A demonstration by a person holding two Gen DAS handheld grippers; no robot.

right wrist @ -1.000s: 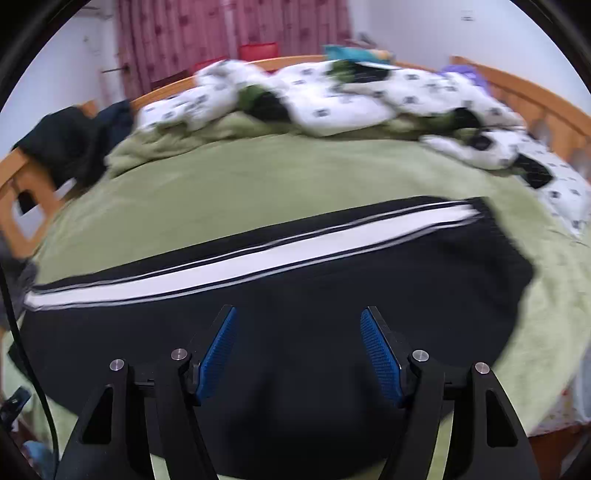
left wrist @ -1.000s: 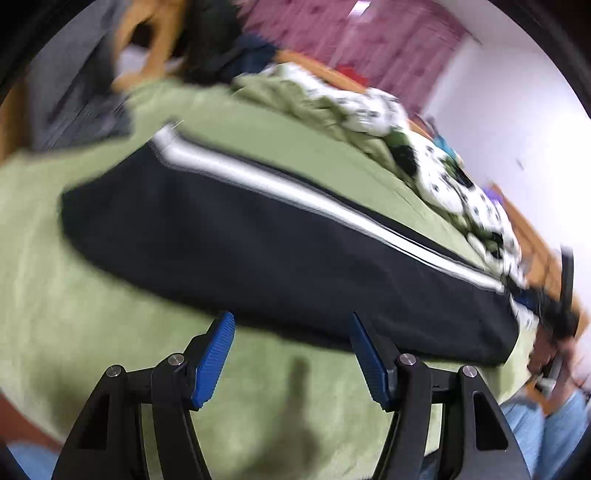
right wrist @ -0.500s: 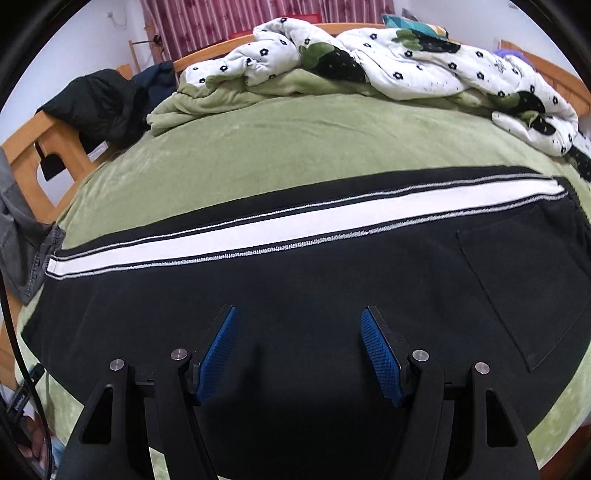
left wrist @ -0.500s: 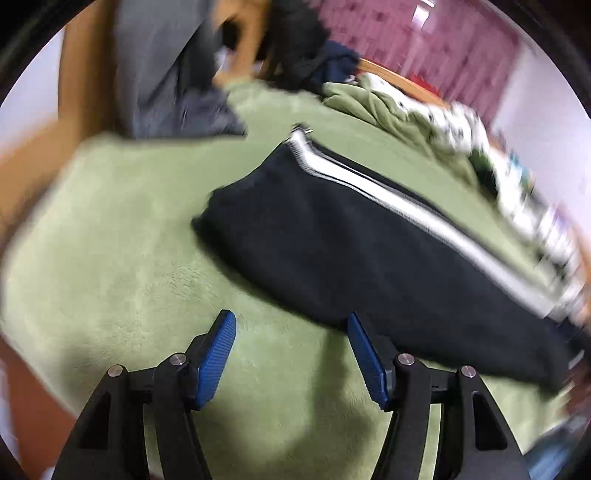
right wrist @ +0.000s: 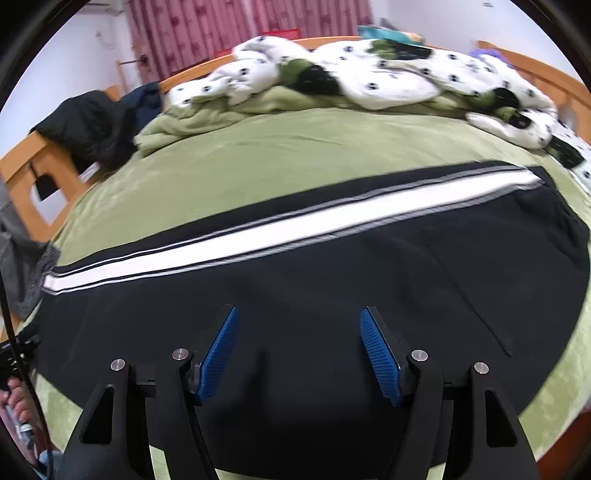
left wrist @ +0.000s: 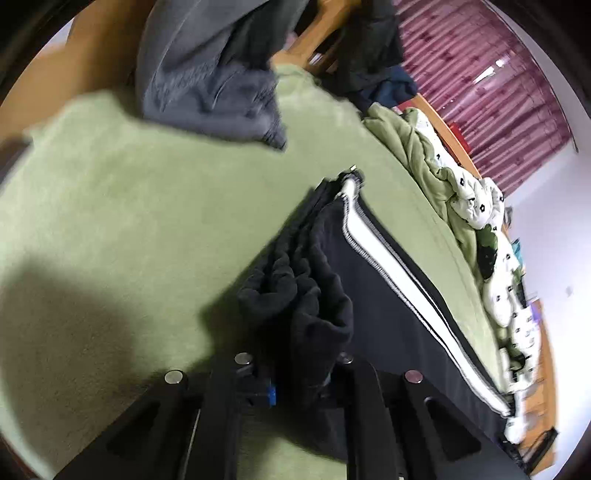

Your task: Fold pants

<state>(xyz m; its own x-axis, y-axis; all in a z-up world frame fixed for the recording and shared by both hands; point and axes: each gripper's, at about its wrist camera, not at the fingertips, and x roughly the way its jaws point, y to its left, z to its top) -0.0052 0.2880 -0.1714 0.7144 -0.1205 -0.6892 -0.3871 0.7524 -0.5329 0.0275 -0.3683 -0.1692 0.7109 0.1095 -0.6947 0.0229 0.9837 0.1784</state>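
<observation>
Bedroom, green blanket [right wrist: 280, 147] spread over a wooden-framed bed [right wrist: 22, 173], maroon curtains [right wrist: 229, 26] behind. One pair of black pants [right wrist: 332, 280] with a white side stripe [right wrist: 280, 229] lies flat across the blanket.

Left gripper [left wrist: 295, 384]: jaws closed tight on a bunched end of the pants [left wrist: 306, 295]; fabric piles up over the jaws, so the pads are nearly all hidden, only a sliver of blue shows. Right gripper [right wrist: 297, 354]: jaws apart, two blue pads [right wrist: 218, 354] clear, held over the black cloth with nothing pinched between them; contact with the fabric hard to tell.

Count: two grippers, one pants, one white-and-black patterned duvet [right wrist: 369, 74] heaped at the far edge, one grey garment [left wrist: 210, 74], one dark jacket [right wrist: 88, 125] draped on the frame.

Left view only: the gathered end close up and the grey garment in full; blurred. Right view only: the back pocket outline [right wrist: 491, 295], a hand [right wrist: 14, 398] at the lower left edge, cut off. Pants' near edge is hidden behind the right gripper body.
</observation>
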